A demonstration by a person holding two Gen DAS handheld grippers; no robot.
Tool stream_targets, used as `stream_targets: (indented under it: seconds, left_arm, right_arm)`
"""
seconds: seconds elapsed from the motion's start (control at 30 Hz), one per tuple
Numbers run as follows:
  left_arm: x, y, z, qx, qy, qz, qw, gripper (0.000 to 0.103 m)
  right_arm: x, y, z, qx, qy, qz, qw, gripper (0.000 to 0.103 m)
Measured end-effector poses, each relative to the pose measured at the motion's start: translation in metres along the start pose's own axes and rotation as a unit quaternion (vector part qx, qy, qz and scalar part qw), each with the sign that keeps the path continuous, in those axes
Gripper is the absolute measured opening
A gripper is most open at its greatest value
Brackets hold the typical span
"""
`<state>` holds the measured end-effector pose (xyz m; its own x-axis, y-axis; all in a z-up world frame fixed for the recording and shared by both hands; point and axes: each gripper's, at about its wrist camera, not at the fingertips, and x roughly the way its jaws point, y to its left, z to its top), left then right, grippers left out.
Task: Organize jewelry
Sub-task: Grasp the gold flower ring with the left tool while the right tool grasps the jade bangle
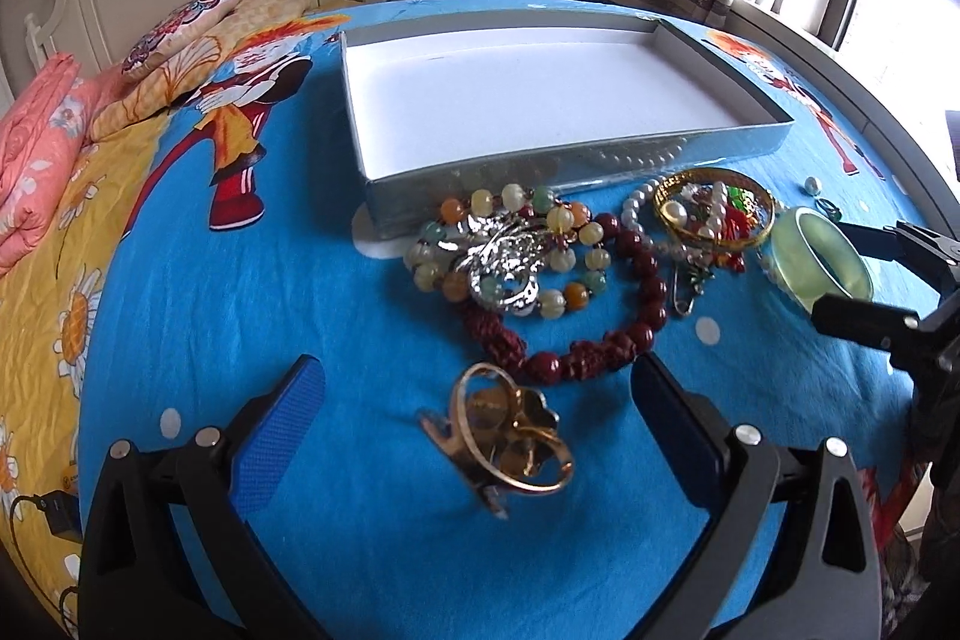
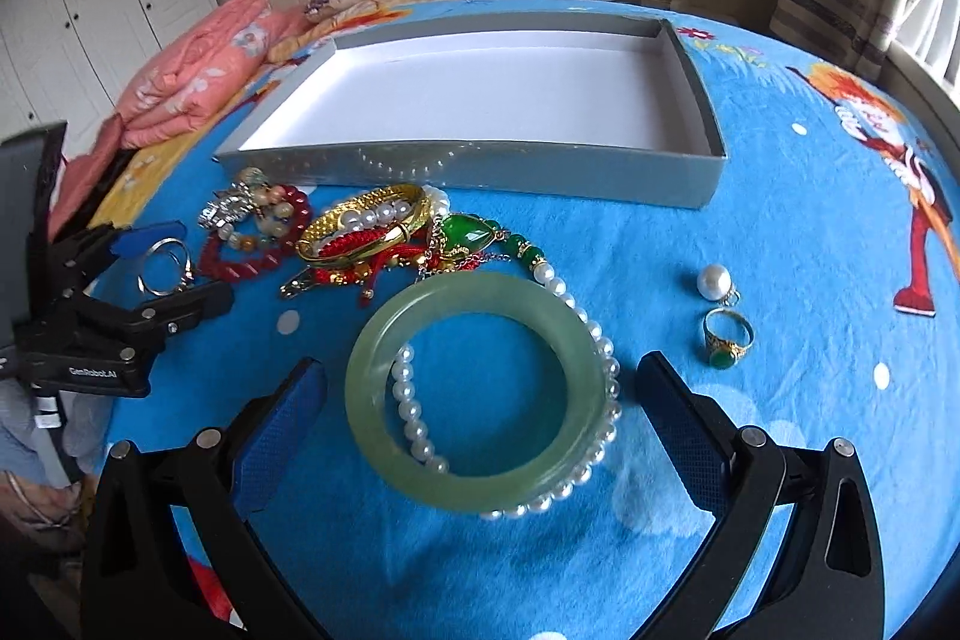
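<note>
Framing the gold clip (image 1: pixel 503 437) on the bedspread (image 1: pixel 240 292), the left gripper (image 1: pixel 474 400) stands wide open, holding nothing, ready to close. The box (image 1: pixel 384 148) lies beyond the bead pile (image 1: pixel 528 268).

Right view: the right gripper (image 2: pixel 480 400), wide open and empty, straddles the jade bangle (image 2: pixel 480 388) over a pearl strand (image 2: pixel 414 418); the ring (image 2: pixel 727 340) lies nearer the bedspread's right edge.

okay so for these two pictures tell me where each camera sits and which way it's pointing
Left wrist: rides the left hand-held gripper, low over the bedspread, facing the headboard; its open fingers flank a gold ring cluster; the right hand-held gripper shows at the right edge.
Right wrist: rides the right hand-held gripper, facing the same way; its open fingers flank the jade bangle; the left hand-held gripper shows at the left edge.
Shared: the grey box, the jewelry pile and the jade bangle.
</note>
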<state>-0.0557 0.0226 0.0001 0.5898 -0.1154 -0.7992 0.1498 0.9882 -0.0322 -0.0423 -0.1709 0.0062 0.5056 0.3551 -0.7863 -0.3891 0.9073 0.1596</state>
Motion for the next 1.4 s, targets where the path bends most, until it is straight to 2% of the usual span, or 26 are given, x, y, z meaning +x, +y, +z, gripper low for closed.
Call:
stream_targets:
  seconds: [0.07, 0.23, 0.3, 0.73, 1.4]
  left_arm:
    - [-0.005, 0.002, -0.004, -0.003, -0.003, -0.011, 0.9999, 0.101]
    - [-0.01, 0.009, -0.006, -0.02, -0.012, -0.039, 0.999, 0.101]
    - [-0.012, 0.007, -0.007, -0.018, -0.016, -0.048, 0.9986, 0.101]
    - [-0.009, 0.003, -0.005, -0.007, -0.007, -0.036, 0.9993, 0.101]
    - [-0.009, 0.003, -0.005, -0.007, -0.008, -0.037, 0.9992, 0.101]
  right_arm:
    - [-0.001, 0.002, -0.002, -0.004, 0.0, -0.006, 1.0, 0.099]
    - [0.007, 0.017, -0.003, -0.04, 0.01, -0.061, 0.997, 0.099]
    - [0.009, 0.02, -0.004, -0.049, 0.013, -0.071, 0.996, 0.099]
    - [0.008, 0.016, -0.005, -0.043, 0.009, -0.064, 0.997, 0.099]
    - [0.009, 0.017, -0.004, -0.044, 0.008, -0.067, 0.997, 0.099]
